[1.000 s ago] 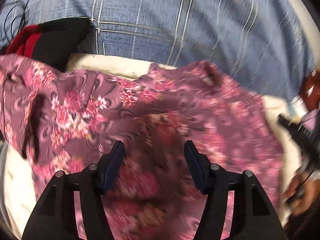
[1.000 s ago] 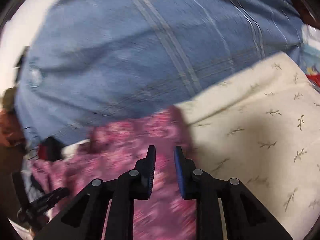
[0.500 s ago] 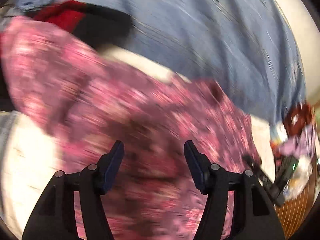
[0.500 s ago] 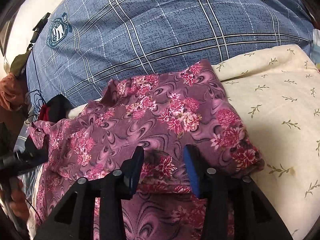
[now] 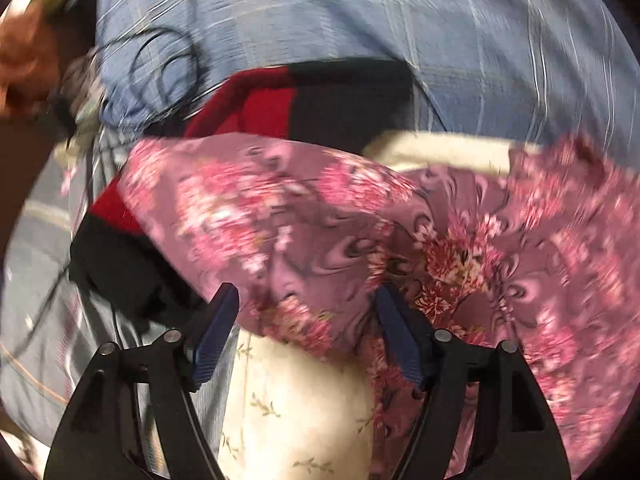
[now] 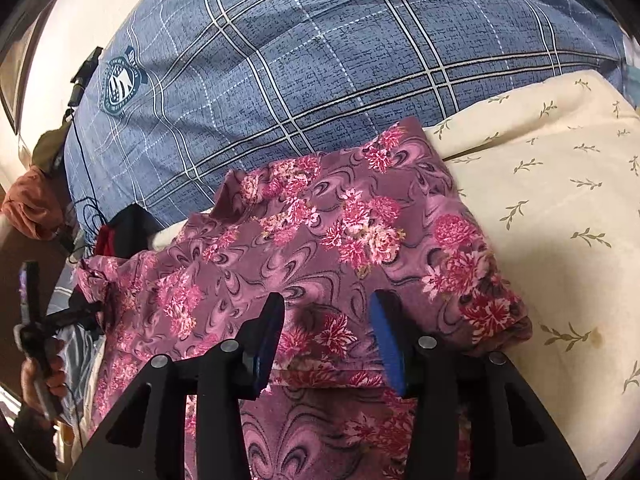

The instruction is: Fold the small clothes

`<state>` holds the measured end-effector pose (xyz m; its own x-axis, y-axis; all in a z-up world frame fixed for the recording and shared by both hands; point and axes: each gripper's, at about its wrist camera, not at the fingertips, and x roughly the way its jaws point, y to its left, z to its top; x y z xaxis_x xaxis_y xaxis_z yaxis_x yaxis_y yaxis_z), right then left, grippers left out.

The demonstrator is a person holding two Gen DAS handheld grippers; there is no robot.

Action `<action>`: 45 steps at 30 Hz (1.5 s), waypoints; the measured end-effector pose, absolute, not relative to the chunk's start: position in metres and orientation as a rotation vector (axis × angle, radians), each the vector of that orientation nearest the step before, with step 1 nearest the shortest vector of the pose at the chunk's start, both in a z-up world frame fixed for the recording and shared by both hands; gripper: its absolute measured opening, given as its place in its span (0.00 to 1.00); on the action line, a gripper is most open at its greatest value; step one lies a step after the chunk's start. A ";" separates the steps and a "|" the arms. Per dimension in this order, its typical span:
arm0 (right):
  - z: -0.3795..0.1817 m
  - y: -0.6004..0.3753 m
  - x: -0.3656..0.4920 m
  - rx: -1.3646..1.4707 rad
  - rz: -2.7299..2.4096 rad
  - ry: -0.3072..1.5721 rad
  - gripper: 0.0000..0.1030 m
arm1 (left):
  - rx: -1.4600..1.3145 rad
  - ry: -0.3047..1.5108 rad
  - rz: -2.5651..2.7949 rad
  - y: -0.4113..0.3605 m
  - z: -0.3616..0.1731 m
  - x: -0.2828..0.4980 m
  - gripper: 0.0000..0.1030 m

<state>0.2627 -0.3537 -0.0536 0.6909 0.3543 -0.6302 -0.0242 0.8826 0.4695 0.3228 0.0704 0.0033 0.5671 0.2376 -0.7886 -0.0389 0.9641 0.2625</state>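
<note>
A purple garment with pink flowers (image 6: 320, 240) lies folded over on the cream leaf-print sheet (image 6: 560, 220). My right gripper (image 6: 328, 336) hovers over its near fold. Its jaws are opening, with flat cloth below the gap and neither pad pressing on it. In the blurred left wrist view, the garment (image 5: 320, 220) drapes across the middle. Its lower left edge hangs between the fingers of my left gripper (image 5: 306, 324). Those jaws are opening too, and the pads stand clear of the cloth.
A red and black garment (image 5: 320, 108) lies behind the floral one, partly under it. A big blue plaid pillow (image 6: 320, 60) fills the back. A hand (image 6: 38, 380) shows at the left edge. A black cable (image 6: 80, 208) trails by the pillow.
My right jaws went from nearly shut to well apart, and the garment now lies folded and still. The left view swung to the garment's left edge, and its jaws widened.
</note>
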 end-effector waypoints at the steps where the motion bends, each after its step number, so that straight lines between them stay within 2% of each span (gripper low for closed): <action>1: -0.054 -0.355 0.263 0.461 0.224 0.784 0.46 | 0.267 0.967 0.198 0.066 -0.005 0.330 0.70; 3: -0.054 -0.356 0.262 0.472 0.230 0.781 0.46 | 0.287 0.982 0.261 0.075 -0.014 0.344 0.69; 4: -0.054 -0.356 0.263 0.475 0.232 0.780 0.46 | 0.261 0.990 0.264 0.081 -0.015 0.348 0.56; 5: -0.054 -0.356 0.262 0.476 0.233 0.780 0.46 | 0.206 1.004 0.246 0.089 -0.017 0.349 0.34; 8: -0.054 -0.357 0.263 0.482 0.237 0.777 0.46 | 0.044 1.009 0.204 0.110 -0.007 0.346 0.13; 16: -0.040 -0.336 0.266 0.399 0.175 0.799 0.48 | -0.106 0.965 0.107 0.131 0.032 0.321 0.10; 18: -0.028 -0.320 0.272 0.464 0.254 0.780 0.48 | -0.129 0.961 0.090 0.127 0.038 0.322 0.10; 22: -0.018 -0.248 0.283 0.407 0.429 0.813 0.48 | -0.197 0.964 0.046 0.128 0.046 0.316 0.10; 27: -0.050 -0.175 0.285 0.283 0.517 0.943 0.50 | -0.313 0.987 -0.020 0.141 0.048 0.312 0.10; 28: -0.052 -0.172 0.279 0.261 0.505 0.884 0.50 | -0.349 0.991 -0.041 0.147 0.048 0.312 0.10; 32: -0.051 -0.171 0.276 0.254 0.507 0.872 0.52 | -0.390 0.972 -0.098 0.146 0.058 0.303 0.10; 40: -0.054 -0.181 0.275 0.301 0.530 0.863 0.53 | -0.282 0.913 -0.155 0.124 0.096 0.281 0.10; 45: -0.053 -0.182 0.273 0.297 0.529 0.861 0.53 | -0.271 0.992 -0.110 0.138 0.078 0.289 0.12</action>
<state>0.2731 -0.1815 -0.0533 0.5347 0.5532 -0.6388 -0.3202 0.8322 0.4527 0.2894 0.1382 0.0777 0.5446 -0.2145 -0.8108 -0.0317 0.9608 -0.2754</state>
